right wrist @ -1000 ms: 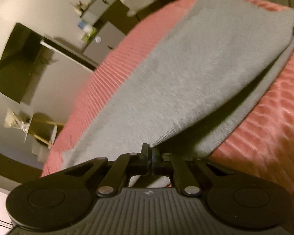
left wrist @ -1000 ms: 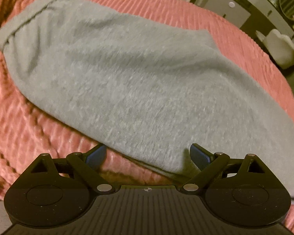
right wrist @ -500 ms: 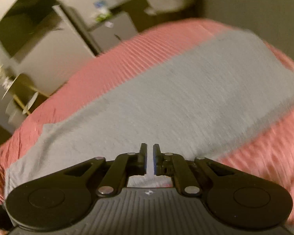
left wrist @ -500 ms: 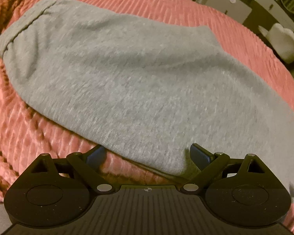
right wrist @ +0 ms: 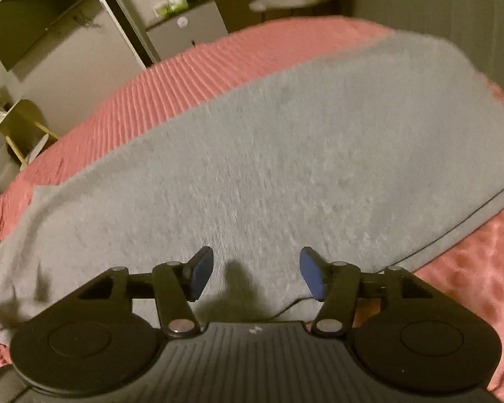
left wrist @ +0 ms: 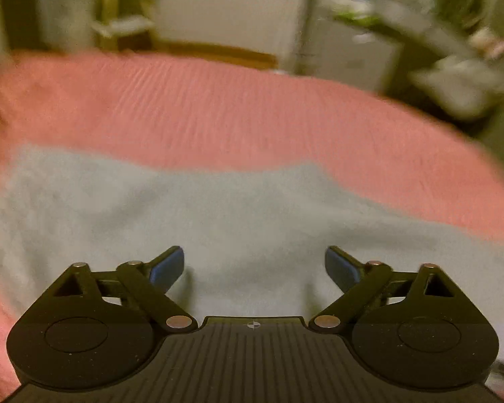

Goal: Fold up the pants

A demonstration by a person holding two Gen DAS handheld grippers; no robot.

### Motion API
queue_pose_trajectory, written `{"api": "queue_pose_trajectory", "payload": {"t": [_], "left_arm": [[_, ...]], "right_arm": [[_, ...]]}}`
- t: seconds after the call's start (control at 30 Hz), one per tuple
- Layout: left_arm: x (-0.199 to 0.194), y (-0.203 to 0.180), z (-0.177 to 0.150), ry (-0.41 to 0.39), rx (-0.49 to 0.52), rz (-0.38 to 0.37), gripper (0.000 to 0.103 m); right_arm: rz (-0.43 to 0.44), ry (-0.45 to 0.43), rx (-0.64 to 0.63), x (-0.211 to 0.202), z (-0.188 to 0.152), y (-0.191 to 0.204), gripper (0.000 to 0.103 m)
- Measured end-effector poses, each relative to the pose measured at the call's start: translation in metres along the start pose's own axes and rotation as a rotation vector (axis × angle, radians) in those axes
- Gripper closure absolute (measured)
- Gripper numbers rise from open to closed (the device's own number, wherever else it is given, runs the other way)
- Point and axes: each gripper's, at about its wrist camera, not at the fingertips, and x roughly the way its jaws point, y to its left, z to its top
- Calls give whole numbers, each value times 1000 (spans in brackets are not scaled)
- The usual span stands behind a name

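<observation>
So the grey pants (right wrist: pixel 285 154) are lying flat on the pink bed cover (left wrist: pixel 218 110), already doubled over by the look of it: in the right wrist view there's a top layer sitting on a lower one, with a layered edge showing off to the right. Their long axis runs diagonally there, from the lower left up to the upper right, and in the left wrist view it stretches sideways right across the frame, so both tools are looking across the width of the strip rather than down its length. The right gripper (right wrist: pixel 256 273) sits directly over the near edge with fabric under it; its jaws are opening, roughly halfway, and nothing is pinched between the blue pads (right wrist: pixel 201 272), just cloth lying beneath the gap. The left gripper (left wrist: pixel 253 268) is spread wide though just starting to close, also over grey fabric and holding nothing; that view is pretty smeared so I can't tell how close it is to the cloth. My guess is the next fold goes end to end along that long axis, so each hand needs to get to an end of the strip. Neither end looks nearer to me. Blurry furniture beyond the bed.
</observation>
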Motion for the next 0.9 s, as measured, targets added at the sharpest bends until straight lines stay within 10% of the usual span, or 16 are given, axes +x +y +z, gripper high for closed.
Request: {"api": "queue_pose_trajectory", "payload": {"t": [0.1, 0.2, 0.5, 0.7, 0.9], "left_arm": [[-16, -3, 5, -84, 38, 91, 11], [-32, 11, -2, -214, 1, -150, 7], [55, 6, 24, -6, 25, -480, 25], [111, -20, 20, -28, 180, -59, 21], [88, -11, 28, -189, 162, 105, 22]], "right_arm": [[6, -3, -22, 5, -3, 3, 39], [32, 3, -53, 9, -6, 5, 20], [153, -26, 55, 6, -5, -16, 9], [174, -27, 62, 10, -4, -20, 7], [197, -28, 76, 12, -6, -23, 3]]}}
